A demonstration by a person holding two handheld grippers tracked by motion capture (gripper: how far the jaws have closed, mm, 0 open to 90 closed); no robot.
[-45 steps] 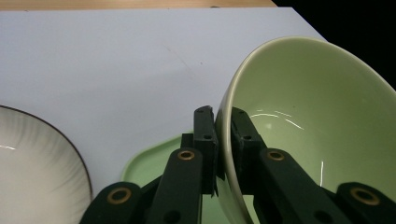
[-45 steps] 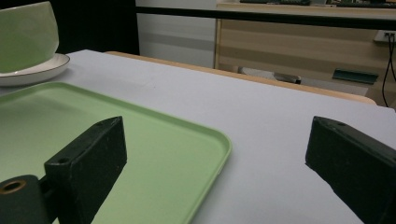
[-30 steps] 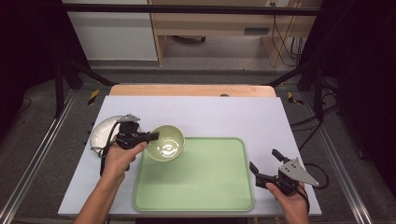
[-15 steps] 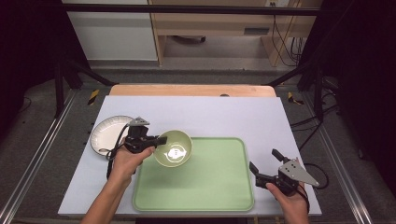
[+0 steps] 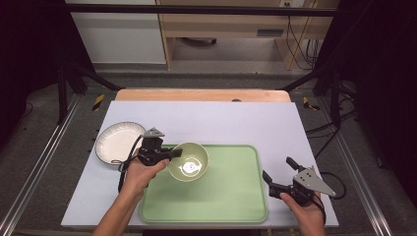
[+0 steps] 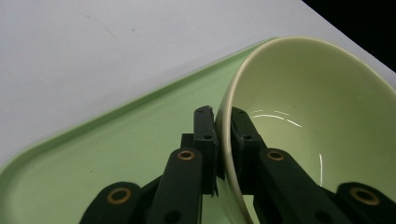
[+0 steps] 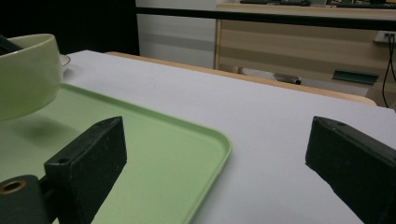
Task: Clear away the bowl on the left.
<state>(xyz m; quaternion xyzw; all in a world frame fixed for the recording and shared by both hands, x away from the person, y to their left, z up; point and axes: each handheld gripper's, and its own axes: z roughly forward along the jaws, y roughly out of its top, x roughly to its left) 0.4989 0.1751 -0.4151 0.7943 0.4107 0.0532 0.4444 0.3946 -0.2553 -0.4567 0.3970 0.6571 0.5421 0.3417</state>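
Since a second ago: pale green glazed ceramic bowl (image 5: 189,161) carried off the white mat and in over the tray — half a second ago at the tray's far-left corner, now further in over the tray's left part. Round white ceramic plate (image 5: 119,142), earlier partly covered by the left hand and tool, now fully exposed just left of the tray. Right side unchanged.

Left gripper (image 5: 173,154) clenched on the bowl's rim — one jaw inside the wall, one outside, seen close in the left gripper view, rim (image 6: 223,116) pinched between them. Bowl tilted in that view; held clear of the tray floor, going by the shadow under it in the right gripper view (image 7: 25,74). Bowl empty, just a light glare in the bottom.

Flat light green plastic tray with rounded corners (image 5: 231,196) sits on the white table mat (image 5: 221,120), nothing lying in it. Plate empty too.

Right gripper (image 5: 277,176) parked just past the tray's right edge, near its near-right corner, jaws spread wide and grasping nothing; right gripper view looks across the tray corner (image 7: 205,140) between them.
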